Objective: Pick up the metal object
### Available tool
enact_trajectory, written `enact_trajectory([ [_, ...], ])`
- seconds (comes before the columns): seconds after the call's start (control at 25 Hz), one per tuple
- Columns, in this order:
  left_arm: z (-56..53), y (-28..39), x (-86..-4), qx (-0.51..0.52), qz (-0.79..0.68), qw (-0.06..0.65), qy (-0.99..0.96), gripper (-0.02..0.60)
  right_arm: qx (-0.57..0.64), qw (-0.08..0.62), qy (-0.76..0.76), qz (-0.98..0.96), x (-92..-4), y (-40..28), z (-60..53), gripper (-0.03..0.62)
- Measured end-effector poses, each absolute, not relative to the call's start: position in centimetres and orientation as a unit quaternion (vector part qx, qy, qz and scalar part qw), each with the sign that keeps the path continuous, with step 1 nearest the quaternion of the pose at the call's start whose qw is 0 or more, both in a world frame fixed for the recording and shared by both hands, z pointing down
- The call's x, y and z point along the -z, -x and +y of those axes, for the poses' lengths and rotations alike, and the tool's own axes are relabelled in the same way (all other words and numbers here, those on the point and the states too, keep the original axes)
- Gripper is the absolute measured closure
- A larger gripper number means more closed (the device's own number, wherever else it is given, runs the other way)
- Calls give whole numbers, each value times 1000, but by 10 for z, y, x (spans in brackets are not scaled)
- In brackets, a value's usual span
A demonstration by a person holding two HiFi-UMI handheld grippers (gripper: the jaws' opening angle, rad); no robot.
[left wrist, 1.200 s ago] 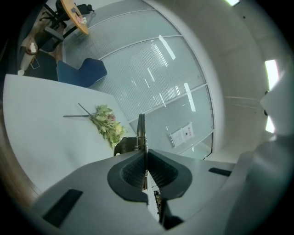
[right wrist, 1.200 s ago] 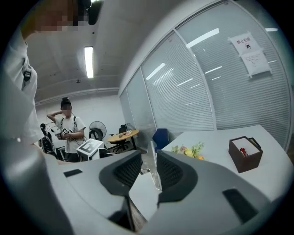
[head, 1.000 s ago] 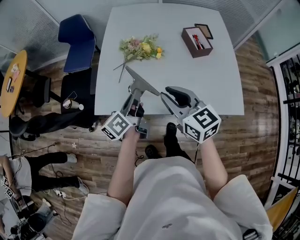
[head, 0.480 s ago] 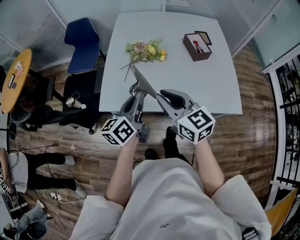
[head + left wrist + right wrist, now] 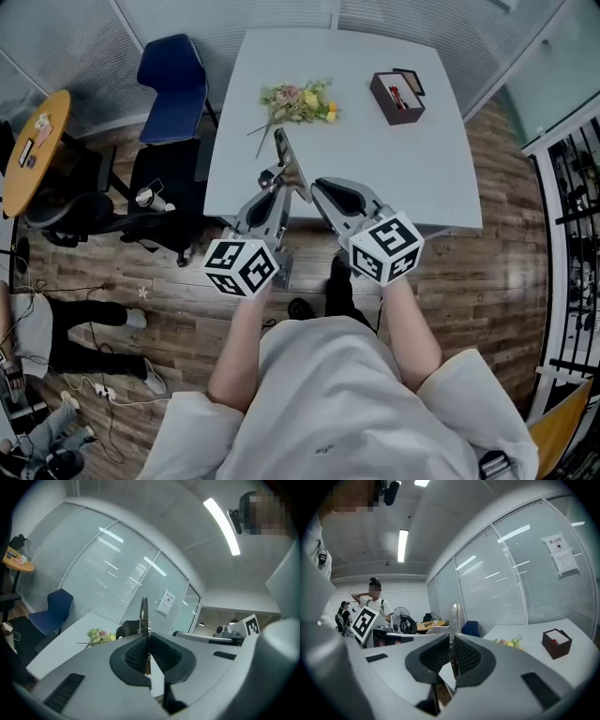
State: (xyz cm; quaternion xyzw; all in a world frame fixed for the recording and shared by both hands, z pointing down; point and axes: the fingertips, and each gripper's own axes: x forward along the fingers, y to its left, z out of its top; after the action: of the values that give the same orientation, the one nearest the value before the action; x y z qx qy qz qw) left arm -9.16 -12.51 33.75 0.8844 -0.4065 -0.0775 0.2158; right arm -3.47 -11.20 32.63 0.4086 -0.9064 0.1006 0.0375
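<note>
While the left gripper (image 5: 273, 179) is clamping shut on the metal object (image 5: 285, 156), lifted over the table (image 5: 412, 169), the right gripper (image 5: 320, 188) is hovering alongside, jaws just now closing, narrowly apart around its end.

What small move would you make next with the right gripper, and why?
Probably finish closing the right gripper on the metal object. Its tongs have just been closing with the object's thin edge between them and a narrow gap showing, while the left gripper is shut on the object, held up off the table. A second grip should steady it.
</note>
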Motion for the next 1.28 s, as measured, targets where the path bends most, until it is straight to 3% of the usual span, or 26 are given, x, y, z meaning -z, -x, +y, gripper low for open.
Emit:
enact_trajectory([
  [0.76,-96,114,-325,29,-423,145,-894,561,-89,38,-406,-909,-324,64,-88,588],
  [1.28,-88,120,-329,28,-426,148,-892,561,-85,53,-399,-911,-330,74,-80,588],
])
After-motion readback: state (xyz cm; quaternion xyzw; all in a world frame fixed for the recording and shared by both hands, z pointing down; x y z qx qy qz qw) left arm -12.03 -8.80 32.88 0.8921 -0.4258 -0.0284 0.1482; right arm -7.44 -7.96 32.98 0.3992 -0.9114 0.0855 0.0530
